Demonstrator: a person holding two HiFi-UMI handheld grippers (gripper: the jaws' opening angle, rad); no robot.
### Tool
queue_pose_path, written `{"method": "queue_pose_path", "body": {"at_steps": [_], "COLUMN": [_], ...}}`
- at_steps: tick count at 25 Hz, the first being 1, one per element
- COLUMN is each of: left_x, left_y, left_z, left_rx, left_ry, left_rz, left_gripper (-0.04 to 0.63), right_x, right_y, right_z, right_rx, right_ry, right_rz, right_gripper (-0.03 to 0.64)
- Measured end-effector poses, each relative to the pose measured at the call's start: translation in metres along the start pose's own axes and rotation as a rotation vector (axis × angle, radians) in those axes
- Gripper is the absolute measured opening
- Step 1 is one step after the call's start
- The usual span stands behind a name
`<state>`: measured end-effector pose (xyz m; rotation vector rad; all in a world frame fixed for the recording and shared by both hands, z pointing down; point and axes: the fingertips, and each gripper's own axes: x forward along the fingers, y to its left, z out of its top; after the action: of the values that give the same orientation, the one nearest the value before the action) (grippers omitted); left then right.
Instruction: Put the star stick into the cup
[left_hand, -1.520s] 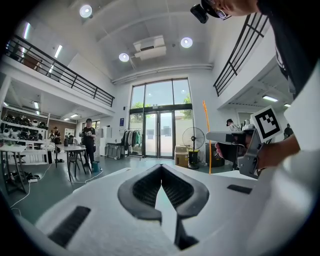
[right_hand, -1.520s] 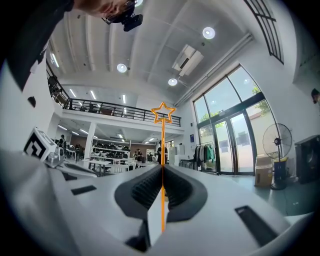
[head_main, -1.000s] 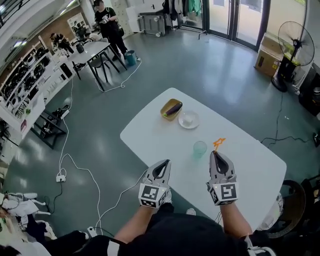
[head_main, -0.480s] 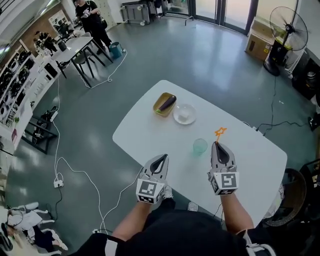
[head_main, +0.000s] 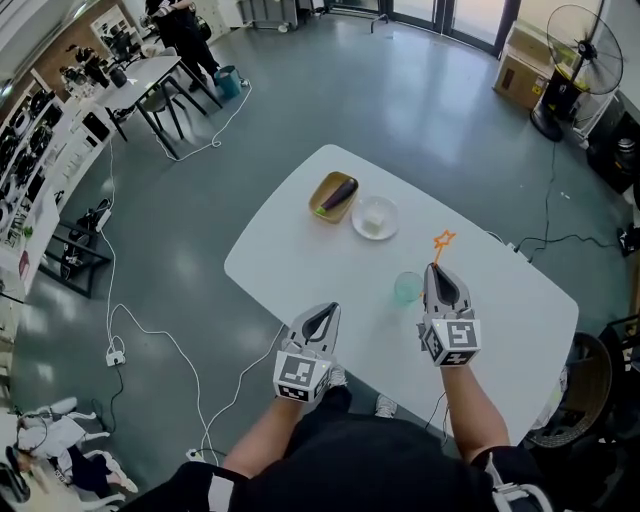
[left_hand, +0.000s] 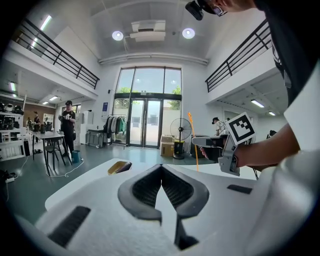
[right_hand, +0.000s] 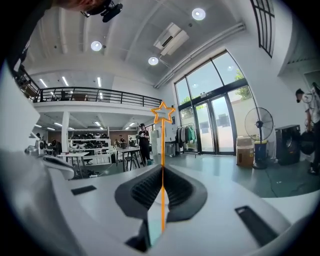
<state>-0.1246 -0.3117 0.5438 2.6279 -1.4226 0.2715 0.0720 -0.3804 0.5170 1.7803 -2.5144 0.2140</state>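
Note:
An orange star stick (head_main: 441, 244) stands upright, clamped between the jaws of my right gripper (head_main: 440, 270), which is shut on it. In the right gripper view the star stick (right_hand: 162, 150) runs up from the jaws, with the star at its top. The translucent green cup (head_main: 407, 288) stands on the white table (head_main: 300, 250), just left of my right gripper. My left gripper (head_main: 322, 320) hovers at the table's near edge, shut with nothing in it. In the left gripper view my left gripper (left_hand: 161, 168) faces the right gripper (left_hand: 200, 145) and the star stick (left_hand: 193, 140).
A yellow dish holding an eggplant (head_main: 336, 194) and a white plate with a small white object (head_main: 376, 217) sit at the table's far side. The yellow dish (left_hand: 118, 167) also shows in the left gripper view. Cables cross the floor (head_main: 150, 330). A fan (head_main: 570, 60) stands far right.
My right gripper has carried the star stick slightly up and away, now right beside the cup. The left gripper has barely moved.

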Motion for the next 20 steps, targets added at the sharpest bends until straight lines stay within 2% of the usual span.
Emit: {"method": "queue_pose_path", "body": {"at_steps": [6, 12, 20], "left_x": [-0.003, 0.001, 0.006], "left_y": [0.025, 0.046, 0.048], "left_z": [-0.017, -0.017, -0.025], "left_rx": [-0.035, -0.036, -0.054], "left_ry": [0.03, 0.029, 0.032], "left_rz": [0.031, 0.037, 0.029], "left_gripper": [0.014, 0.014, 0.013], "right_x": [0.028, 0.047, 0.058], "right_y": [0.002, 0.006, 0.008], "right_z": [-0.032, -0.064, -0.096], "right_rx": [-0.013, -0.034, -0.062], "right_ry": [0.081, 0.192, 0.317], "right_rz": [0.01, 0.012, 0.017], "right_gripper": [0.011, 0.011, 0.011]}}
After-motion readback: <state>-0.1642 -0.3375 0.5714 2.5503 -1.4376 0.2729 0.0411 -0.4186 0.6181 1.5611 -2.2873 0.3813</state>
